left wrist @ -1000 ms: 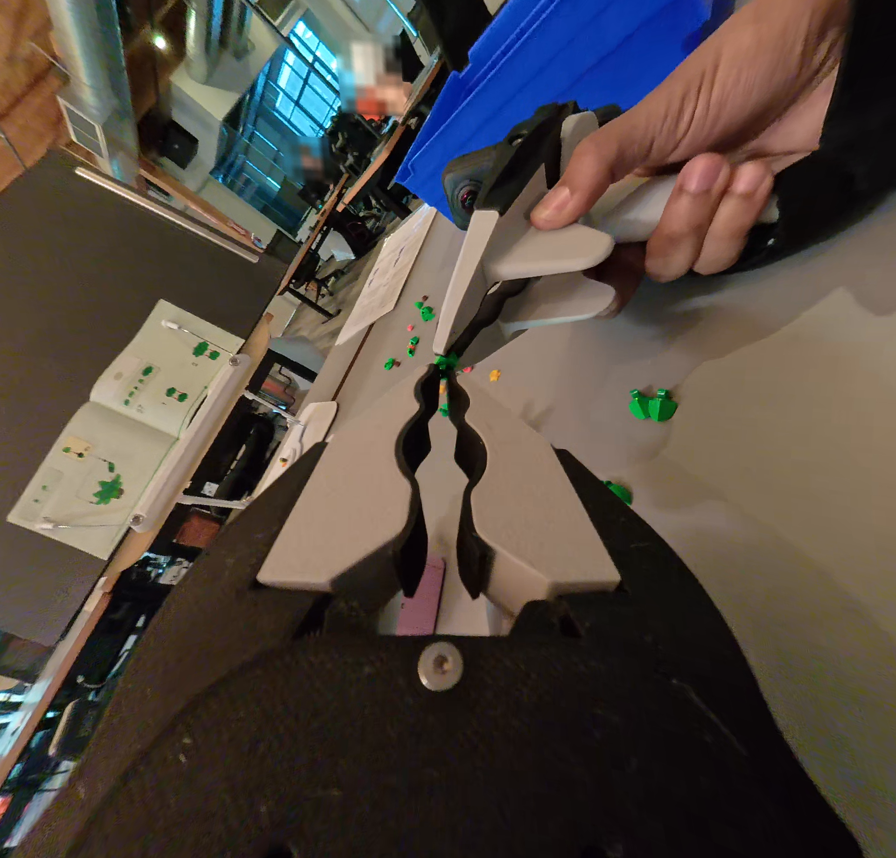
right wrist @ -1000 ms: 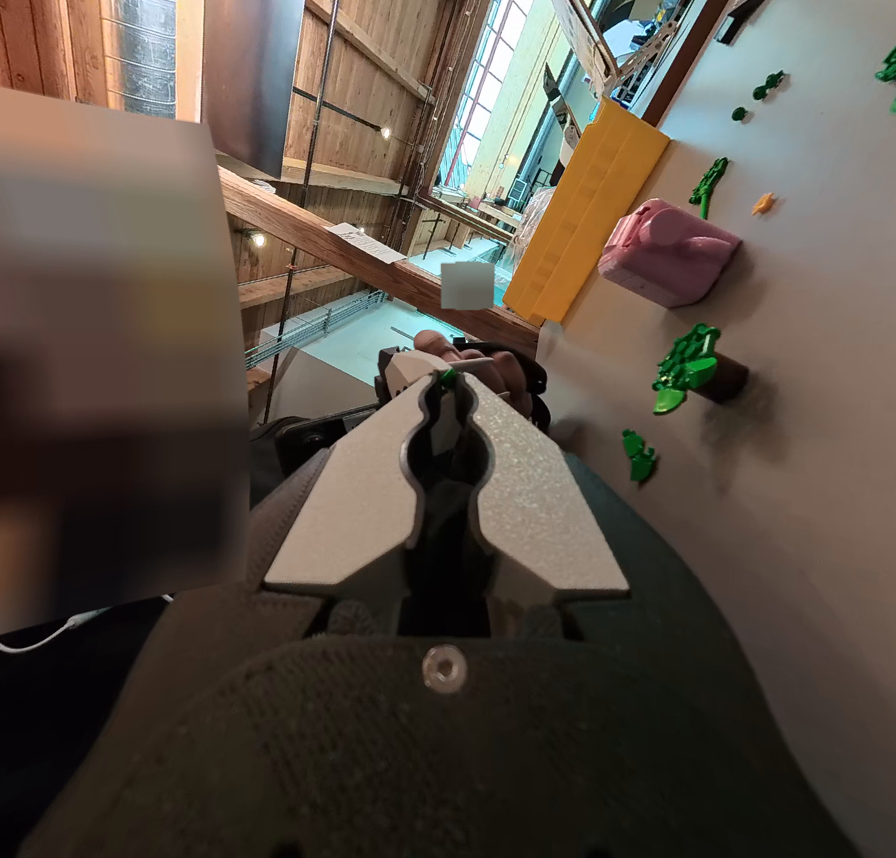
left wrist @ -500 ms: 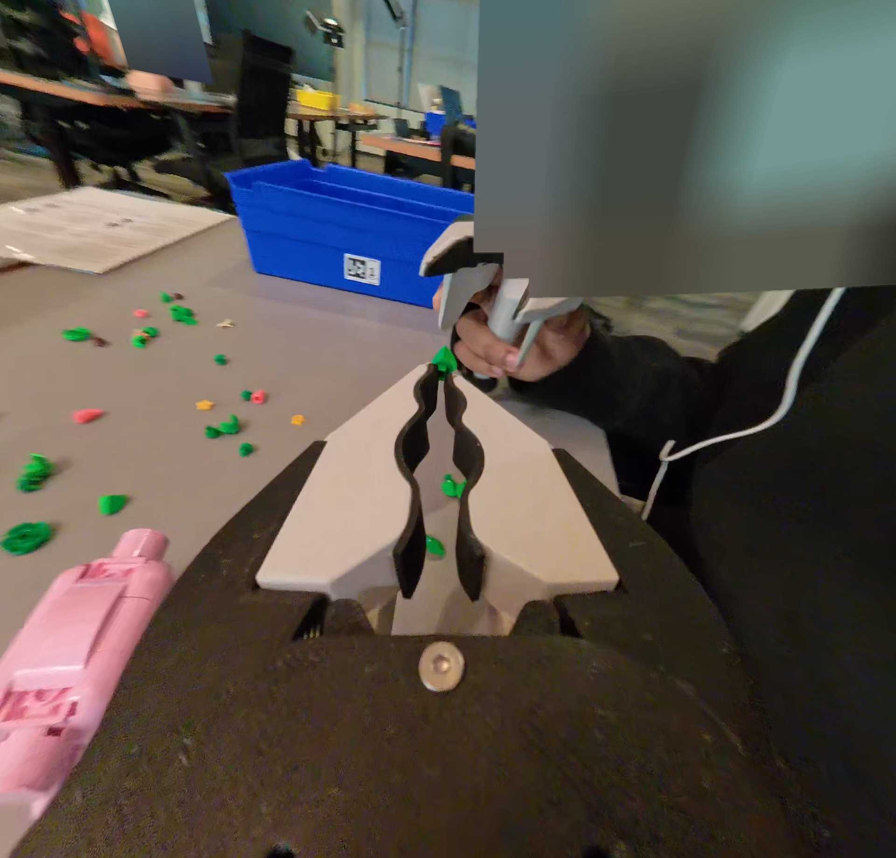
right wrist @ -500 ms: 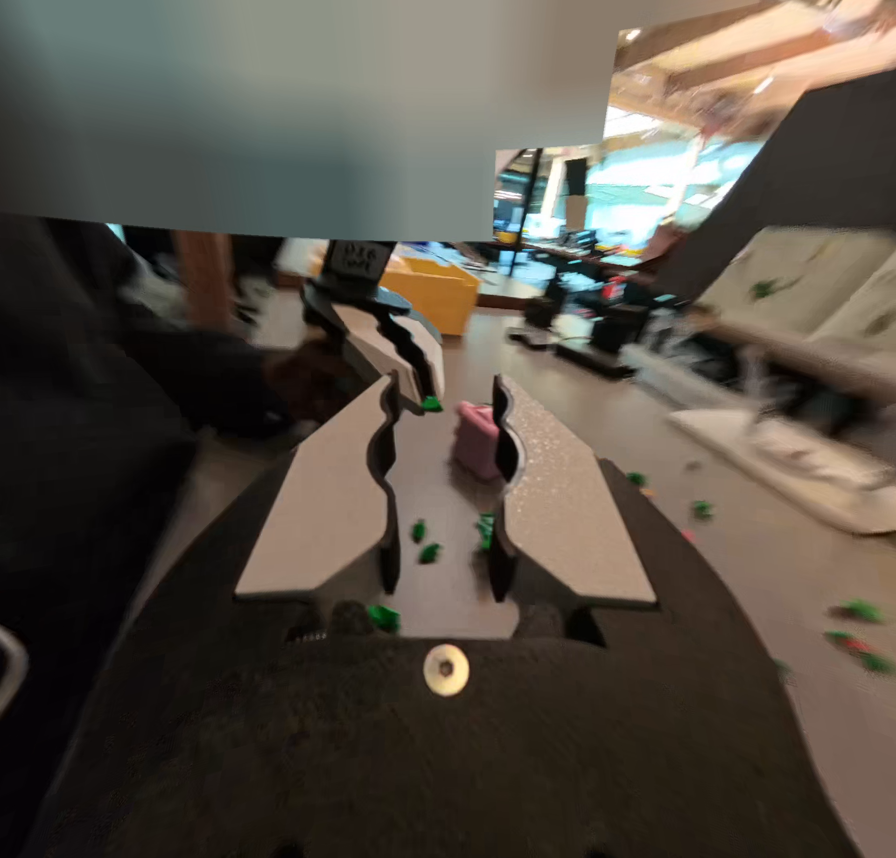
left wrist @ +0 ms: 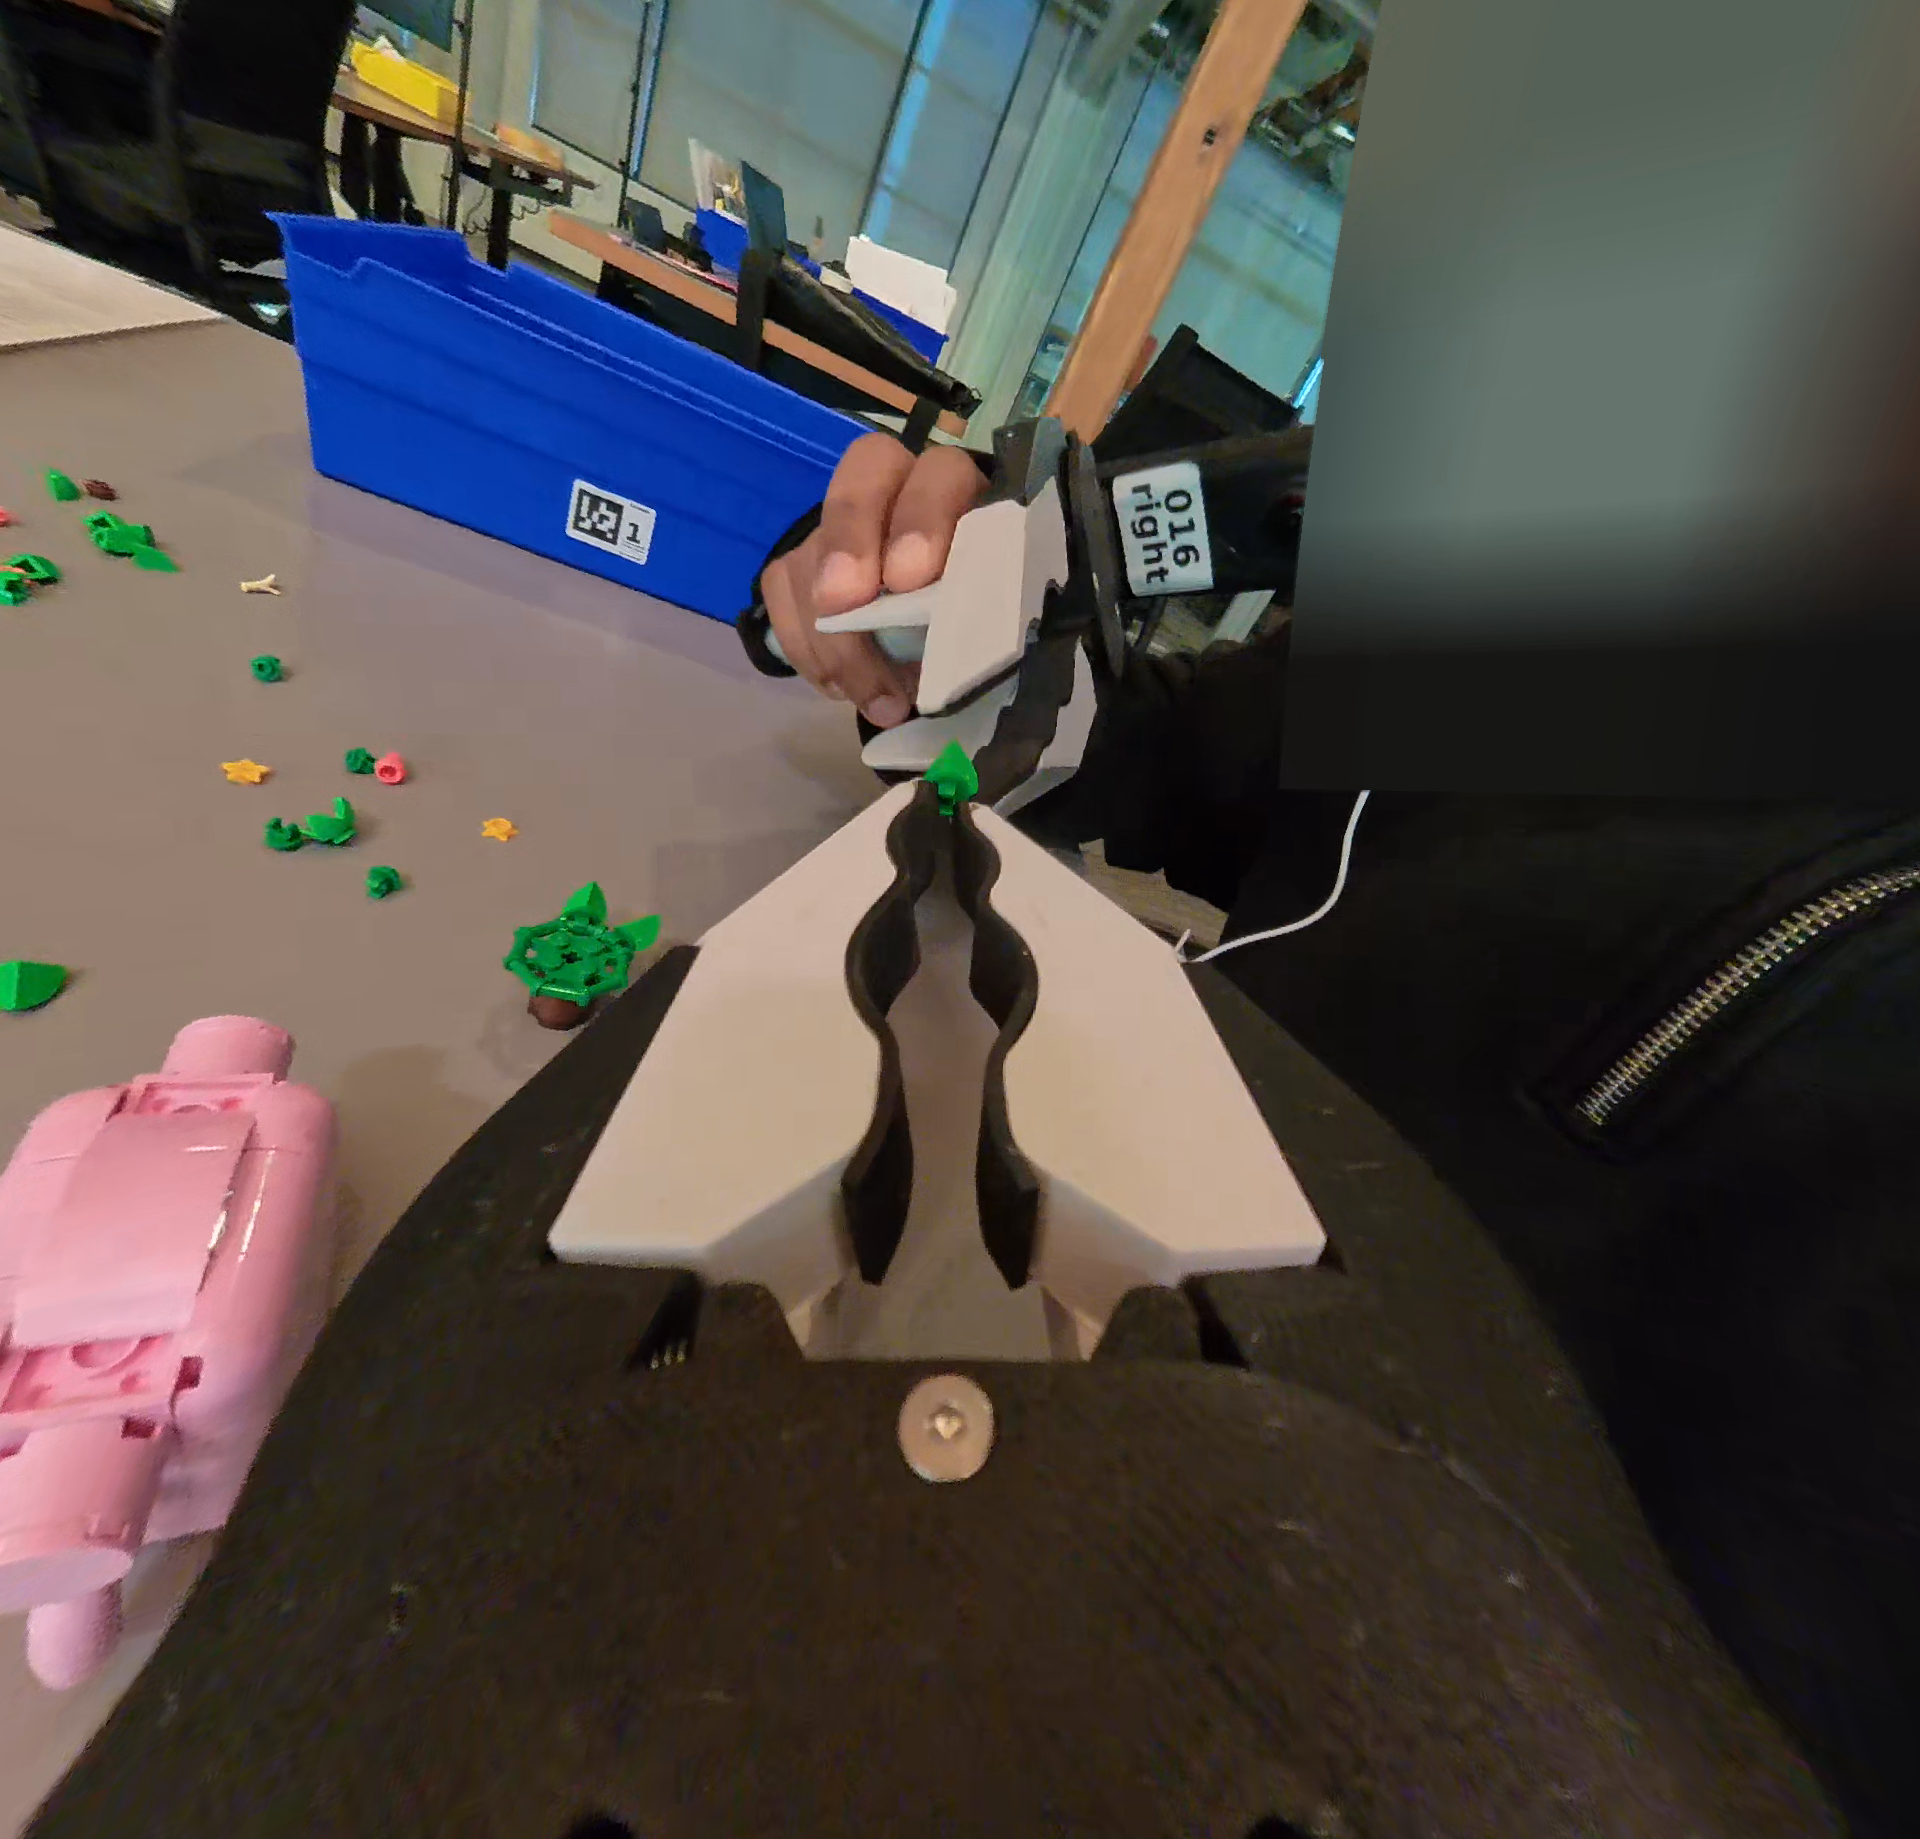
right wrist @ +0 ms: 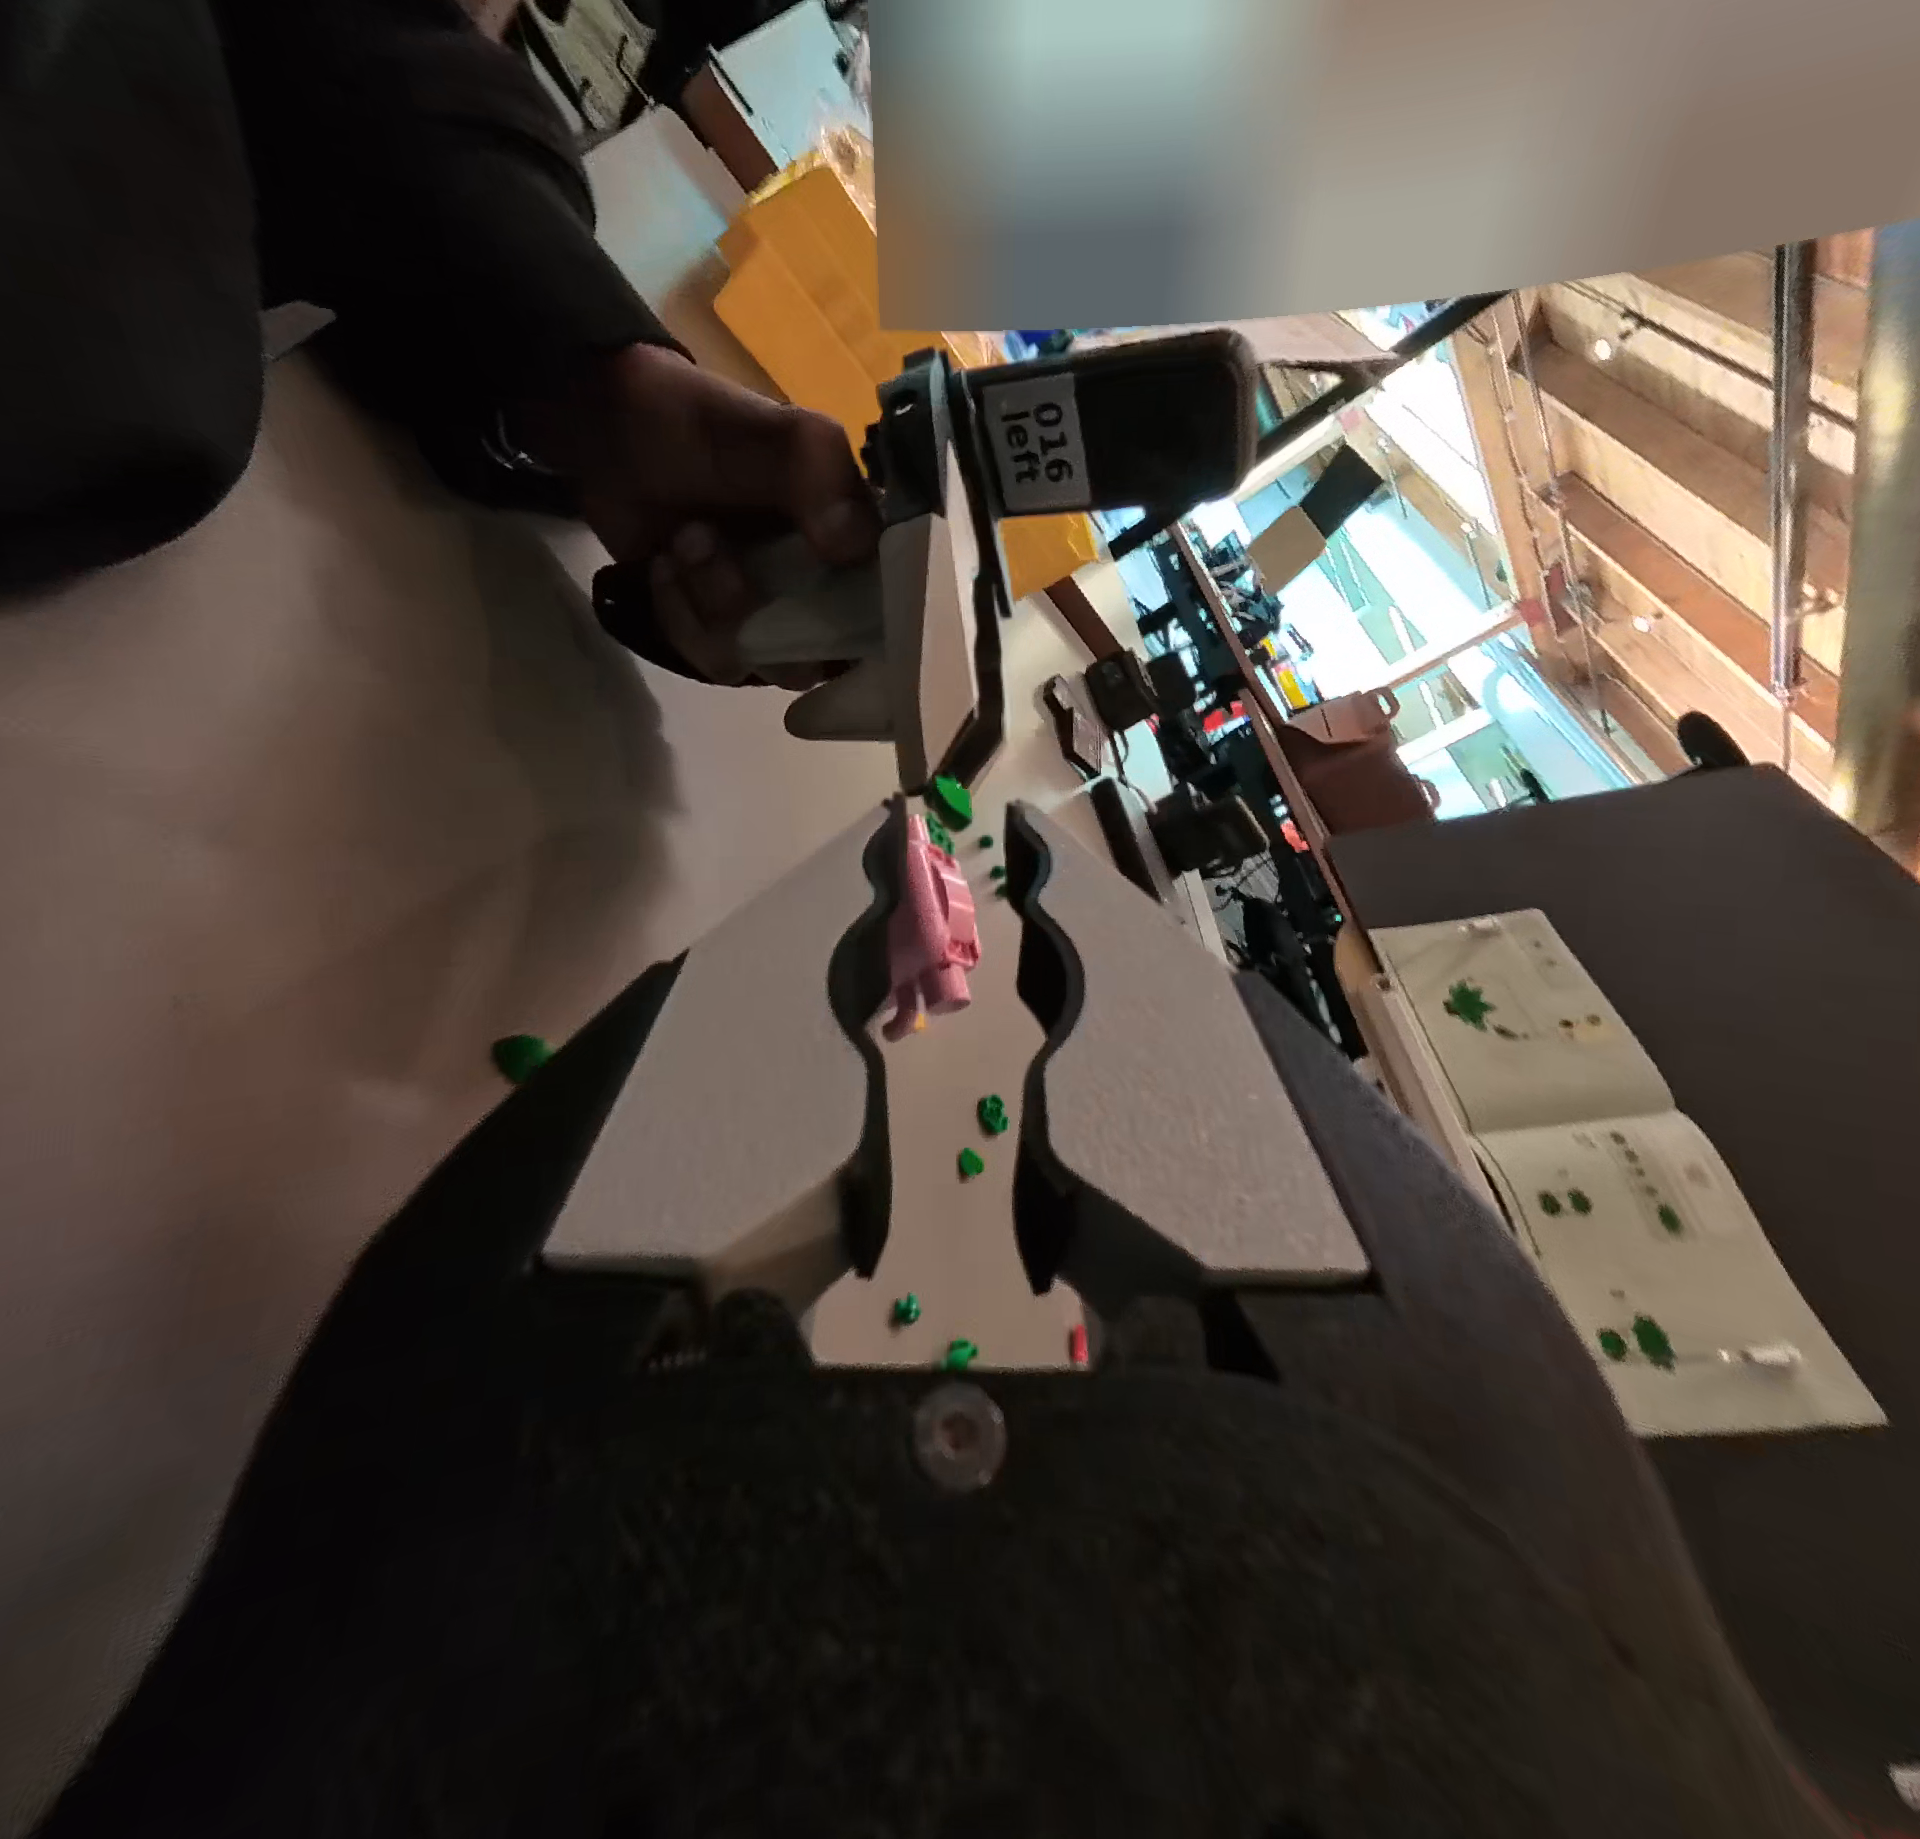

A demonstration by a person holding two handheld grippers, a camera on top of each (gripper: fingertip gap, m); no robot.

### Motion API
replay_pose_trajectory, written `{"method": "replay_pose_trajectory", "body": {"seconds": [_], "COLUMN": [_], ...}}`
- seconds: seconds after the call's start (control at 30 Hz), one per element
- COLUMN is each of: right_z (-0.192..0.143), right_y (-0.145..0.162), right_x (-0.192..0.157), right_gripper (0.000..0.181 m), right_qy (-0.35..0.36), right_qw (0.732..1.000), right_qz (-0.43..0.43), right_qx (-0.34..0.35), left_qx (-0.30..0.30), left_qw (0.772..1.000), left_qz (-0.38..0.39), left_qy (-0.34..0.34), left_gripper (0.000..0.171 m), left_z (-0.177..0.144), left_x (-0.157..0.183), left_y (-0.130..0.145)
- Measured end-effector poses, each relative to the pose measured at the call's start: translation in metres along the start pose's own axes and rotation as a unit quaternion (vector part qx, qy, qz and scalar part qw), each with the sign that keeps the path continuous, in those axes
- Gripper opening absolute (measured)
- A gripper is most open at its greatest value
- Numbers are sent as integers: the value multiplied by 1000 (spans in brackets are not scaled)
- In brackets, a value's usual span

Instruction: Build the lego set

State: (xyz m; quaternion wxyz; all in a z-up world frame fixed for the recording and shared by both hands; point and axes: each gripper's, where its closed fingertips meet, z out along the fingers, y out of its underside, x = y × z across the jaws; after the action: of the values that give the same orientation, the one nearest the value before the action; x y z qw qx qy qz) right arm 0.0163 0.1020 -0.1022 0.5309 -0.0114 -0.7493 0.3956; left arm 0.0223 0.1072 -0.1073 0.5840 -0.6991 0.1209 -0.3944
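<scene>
Left claw [left wrist: 943,802] is closed on a small green plastic leaf piece [left wrist: 951,773], raised above the grey worktop [left wrist: 582,667]. Right claw [right wrist: 951,821] stands open, empty. A partly built green plant assembly [left wrist: 569,958] stands there; many loose pieces [left wrist: 312,828] remain unplaced.

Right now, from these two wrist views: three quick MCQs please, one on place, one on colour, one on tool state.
1. Where does the blue bin stand?
A. on the table
B. on the floor
C. on a chair

2. What colour is the piece at the left tool tips?
A. orange
B. green
C. pink

3. How is the right tool?
A. shut on a leaf
B. shut, empty
C. open

Key: 1 A, its base rests on the table. 2 B, a green leaf sits pinched there. 3 C, its fingers stand apart, nothing between them.
</scene>
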Motion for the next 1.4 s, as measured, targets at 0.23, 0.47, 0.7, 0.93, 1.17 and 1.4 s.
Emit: {"method": "replay_pose_trajectory", "body": {"seconds": [0.23,0.47,0.7,0.93,1.17,1.4], "right_z": [8,6,4,4,4,2], "right_y": [3,7,15,15,16,11], "right_x": [-1,-1,-1,-2,-4,-6], "right_gripper": [5,5,4,4,4,4], "right_qy": [-22,-19,-28,-18,3,9], "right_qw": [999,998,997,1000,998,996], "right_qz": [24,42,63,18,-62,-87], "right_qx": [35,36,19,-6,-29,-30], "left_qx": [12,14,17,40,29,18], "left_qw": [999,998,999,997,999,999], "left_qz": [-33,-55,-51,-60,-40,-32], "left_qy": [7,24,5,5,1,21], "left_gripper": [0,0,0,4,6,1], "left_z": [-4,-1,2,-1,-2,1], "left_x": [-6,-8,-14,-17,-15,-8], "left_y": [0,0,1,-5,-3,1]}}
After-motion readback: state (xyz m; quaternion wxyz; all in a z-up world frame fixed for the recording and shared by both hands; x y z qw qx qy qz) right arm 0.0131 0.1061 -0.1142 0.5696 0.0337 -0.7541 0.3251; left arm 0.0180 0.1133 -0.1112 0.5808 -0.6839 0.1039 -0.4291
